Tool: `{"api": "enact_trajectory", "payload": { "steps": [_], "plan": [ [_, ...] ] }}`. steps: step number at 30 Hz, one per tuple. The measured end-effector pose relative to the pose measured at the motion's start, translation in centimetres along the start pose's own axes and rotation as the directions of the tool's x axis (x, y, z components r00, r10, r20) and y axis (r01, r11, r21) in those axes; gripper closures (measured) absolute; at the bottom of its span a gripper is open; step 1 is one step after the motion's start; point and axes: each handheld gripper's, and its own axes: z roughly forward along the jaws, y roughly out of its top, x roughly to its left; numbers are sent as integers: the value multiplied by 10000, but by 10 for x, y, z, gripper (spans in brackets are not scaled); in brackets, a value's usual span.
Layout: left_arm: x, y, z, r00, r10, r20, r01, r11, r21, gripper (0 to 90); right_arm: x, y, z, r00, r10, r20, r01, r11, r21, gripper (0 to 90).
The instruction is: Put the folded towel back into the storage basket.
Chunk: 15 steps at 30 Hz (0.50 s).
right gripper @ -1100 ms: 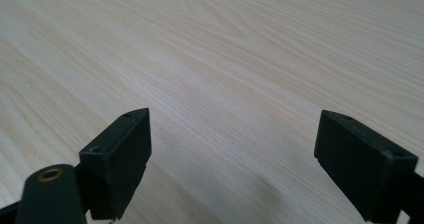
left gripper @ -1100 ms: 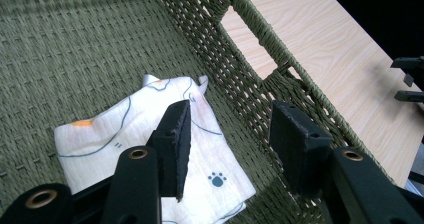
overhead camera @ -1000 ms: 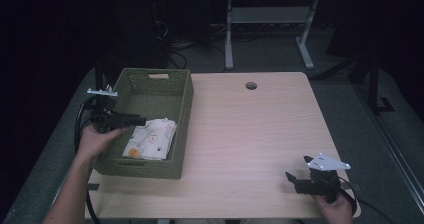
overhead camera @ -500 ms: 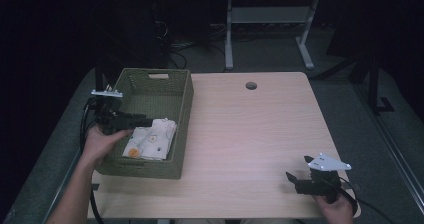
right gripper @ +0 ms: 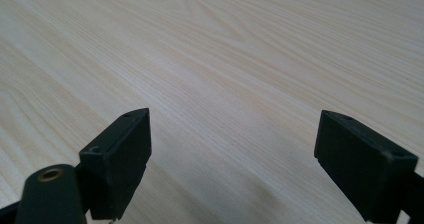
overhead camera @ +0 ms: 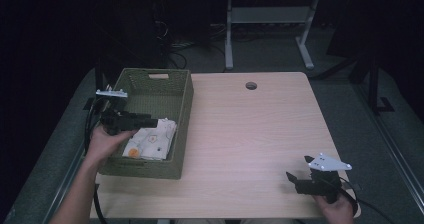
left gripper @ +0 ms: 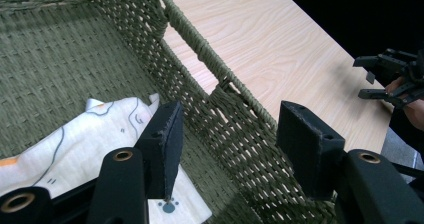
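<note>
Here, left claw spread over basket wall; printed cloth partly hidden; right claw spread.

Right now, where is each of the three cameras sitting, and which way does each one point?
High view: fixed above the person's side, looking forward and down on the wooden table; both forearms enter from below, the left gripper over the green woven basket, the right gripper near the front edge.
Left gripper view: rides the left gripper, looking between open jaws at the basket wall and the printed white cloth.
Right gripper view: rides the right gripper, looking down past open jaws at bare tabletop.
Shared: high and left gripper views both show basket, cloth and right gripper.
</note>
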Motion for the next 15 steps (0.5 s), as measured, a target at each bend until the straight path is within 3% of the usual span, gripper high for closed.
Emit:
{"api": "enact_trajectory", "payload": {
  "steps": [15],
  "plan": [
    [-16, 9, 7, 9990, 368, 253, -366, 9993, -66, 419, 0, 0, -1, 10000, 3, -1, -3, 10000, -34, 148]
  ]
}}
